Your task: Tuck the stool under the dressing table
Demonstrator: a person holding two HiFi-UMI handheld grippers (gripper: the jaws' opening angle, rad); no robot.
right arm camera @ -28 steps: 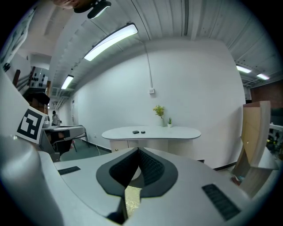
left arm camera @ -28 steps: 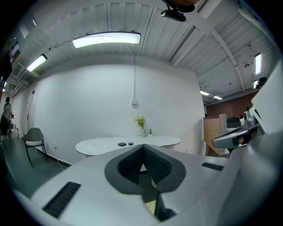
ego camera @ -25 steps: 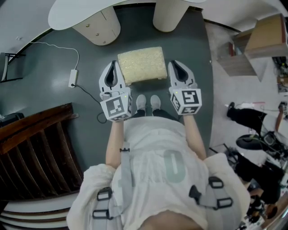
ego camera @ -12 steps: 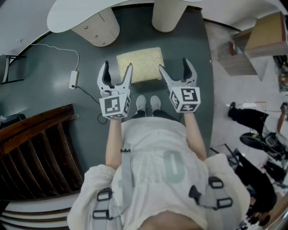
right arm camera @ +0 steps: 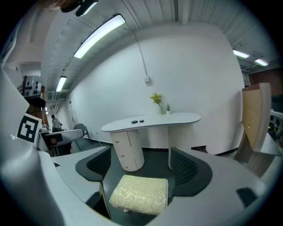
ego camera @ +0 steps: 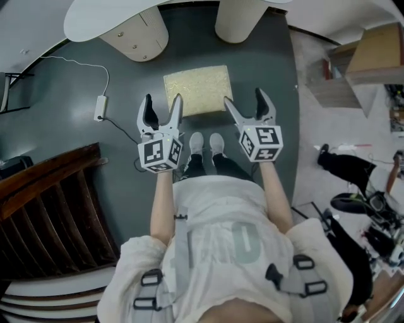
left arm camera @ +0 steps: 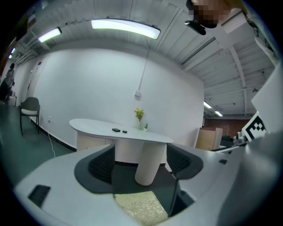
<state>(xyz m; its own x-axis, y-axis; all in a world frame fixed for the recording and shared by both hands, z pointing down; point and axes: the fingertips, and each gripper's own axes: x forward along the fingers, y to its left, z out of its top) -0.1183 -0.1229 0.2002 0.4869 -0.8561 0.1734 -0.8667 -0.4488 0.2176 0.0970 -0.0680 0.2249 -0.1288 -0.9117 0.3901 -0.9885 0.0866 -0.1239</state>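
Your left gripper (ego camera: 163,105) and right gripper (ego camera: 245,99) have just opened wide, with nothing between the jaws. The cream stool (ego camera: 197,90) sits upper center, between both grippers' tips. It's just below the dressing table (ego camera: 95,19) at the top edge.

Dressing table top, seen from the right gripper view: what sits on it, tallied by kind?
Small dark objects: 2
Vase of flowers: 1
Small green plant: 1
Total: 4
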